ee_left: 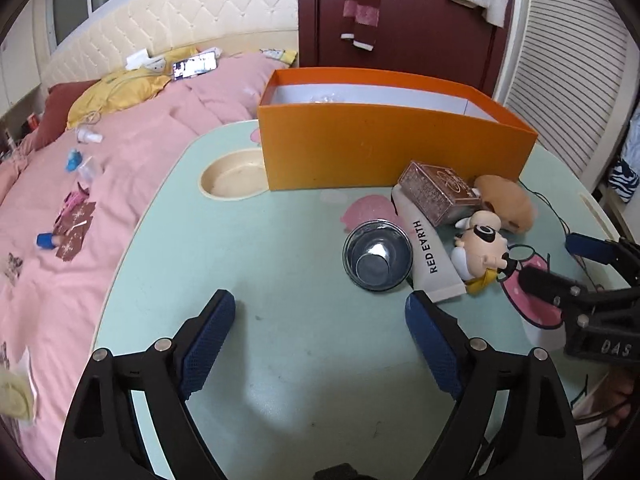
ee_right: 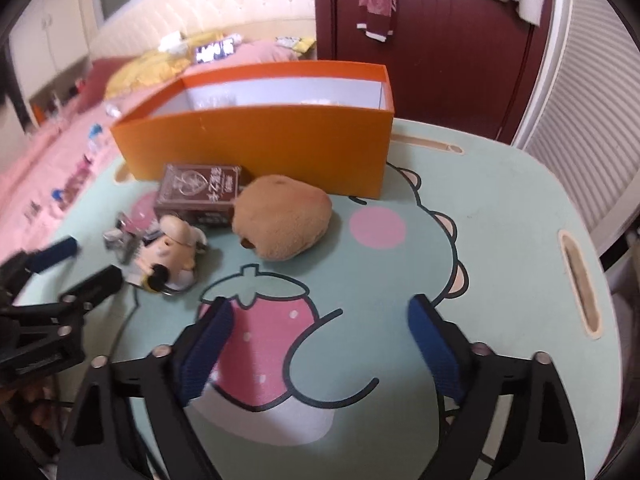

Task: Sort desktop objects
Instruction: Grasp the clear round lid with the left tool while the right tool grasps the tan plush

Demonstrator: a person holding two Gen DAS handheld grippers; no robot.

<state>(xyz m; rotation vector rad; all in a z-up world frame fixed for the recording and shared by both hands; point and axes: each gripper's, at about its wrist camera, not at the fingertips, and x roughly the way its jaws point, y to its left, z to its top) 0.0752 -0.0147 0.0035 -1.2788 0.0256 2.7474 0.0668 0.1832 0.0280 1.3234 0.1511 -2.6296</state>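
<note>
An orange box (ee_left: 372, 148) (ee_right: 260, 140) stands open at the back of the green table (ee_left: 288, 340). In front of it lie a glass bowl (ee_left: 377, 255), a white RED EARTH tube (ee_left: 428, 254), a brown card box (ee_left: 438, 192) (ee_right: 200, 194), a tan plush (ee_left: 508, 200) (ee_right: 284, 222) and a small doll keychain (ee_left: 482, 246) (ee_right: 172, 254). My left gripper (ee_left: 320, 316) is open and empty, short of the bowl. My right gripper (ee_right: 320, 324) is open and empty above the strawberry print, short of the plush; it also shows in the left wrist view (ee_left: 560, 256).
A round cup recess (ee_left: 236, 176) is sunk in the table left of the box. A slot (ee_right: 580, 284) runs near the table's right edge. A pink bed (ee_left: 100, 184) with small items lies to the left. A dark red door (ee_left: 400, 20) stands behind.
</note>
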